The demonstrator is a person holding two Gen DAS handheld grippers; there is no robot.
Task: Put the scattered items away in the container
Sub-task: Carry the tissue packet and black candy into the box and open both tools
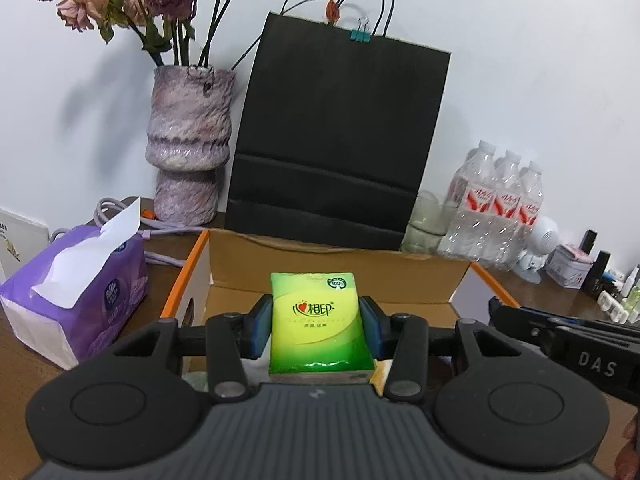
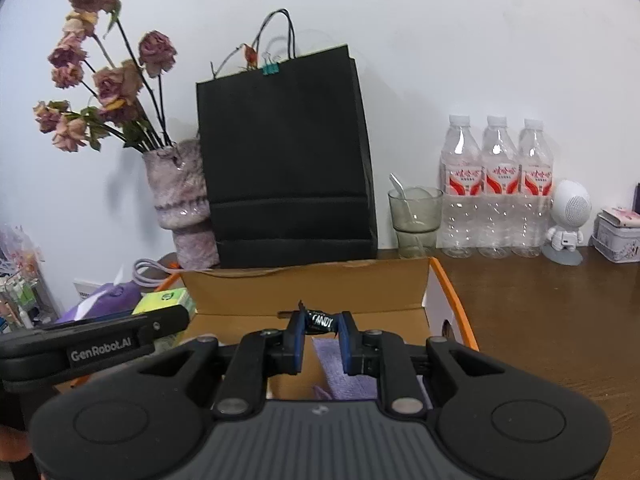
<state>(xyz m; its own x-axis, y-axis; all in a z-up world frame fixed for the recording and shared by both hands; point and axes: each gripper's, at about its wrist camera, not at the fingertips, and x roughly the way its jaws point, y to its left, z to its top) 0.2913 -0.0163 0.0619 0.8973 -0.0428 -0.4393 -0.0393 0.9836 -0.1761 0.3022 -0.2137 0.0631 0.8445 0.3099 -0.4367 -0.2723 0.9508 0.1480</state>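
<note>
Tissue pack [image 1: 322,326] clamped upright in the left gripper [image 1: 316,330] hangs over the box [image 1: 340,266] near its left wall — the right gripper [image 2: 320,326], pinching a candy [image 2: 319,322], hovers over the box's middle.

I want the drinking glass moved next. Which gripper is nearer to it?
Right. The right gripper, holding a candy over the cardboard box, is on the glass side. The left gripper is further left.

Both wrist cameras look forward along their fingers, close above the open brown cardboard box [image 1: 340,268] [image 2: 304,288], toward the tall black paper bag [image 1: 340,140] [image 2: 288,160] beyond the fingertips.
</note>
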